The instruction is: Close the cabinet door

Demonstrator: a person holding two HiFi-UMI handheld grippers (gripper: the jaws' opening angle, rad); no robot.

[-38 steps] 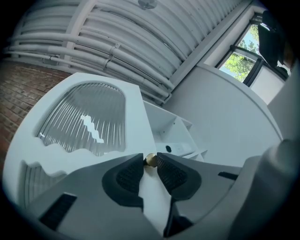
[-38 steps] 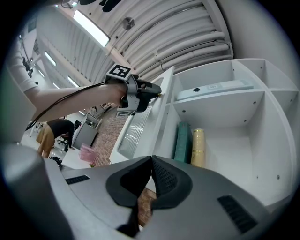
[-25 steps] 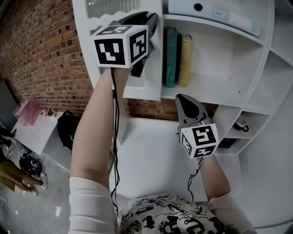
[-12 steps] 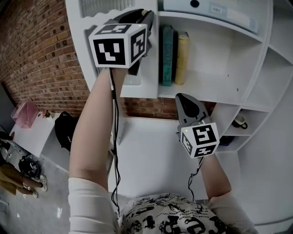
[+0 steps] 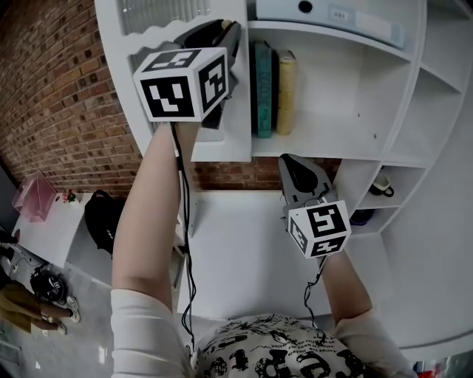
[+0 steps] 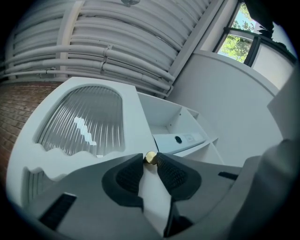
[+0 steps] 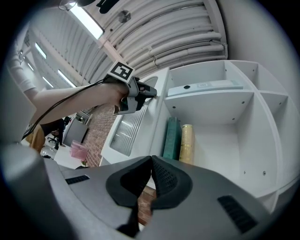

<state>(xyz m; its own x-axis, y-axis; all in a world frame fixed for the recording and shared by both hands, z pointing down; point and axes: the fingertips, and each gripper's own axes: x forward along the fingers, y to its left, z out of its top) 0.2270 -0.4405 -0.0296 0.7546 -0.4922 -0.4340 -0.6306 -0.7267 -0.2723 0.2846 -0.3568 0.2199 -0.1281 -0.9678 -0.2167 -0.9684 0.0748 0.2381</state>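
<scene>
The white cabinet door (image 5: 222, 148) with a ribbed glass panel (image 6: 84, 126) stands part open at the left of the shelf unit (image 5: 332, 140). My left gripper (image 5: 229, 29) is raised to the door's free edge. In the left gripper view its jaws (image 6: 150, 161) are shut on that edge, with the small brass knob (image 6: 150, 158) between the tips. The same grip shows in the right gripper view, where the left gripper (image 7: 152, 93) holds the door (image 7: 131, 126). My right gripper (image 5: 295, 166) hangs lower, below the shelf. It is shut (image 7: 151, 161) with nothing in it.
Behind the door's edge stand a green book (image 5: 262, 88) and a yellow one (image 5: 286, 92), with a pale binder (image 5: 332, 13) on the shelf above. A mug (image 5: 380, 184) sits in a lower right compartment. Below are a white table (image 5: 236, 251), a black bag (image 5: 100, 218) and a pink box (image 5: 33, 198).
The whole head view has drifted, so the shelf, the door and both grippers sit slightly further left. Neither grip has changed.
</scene>
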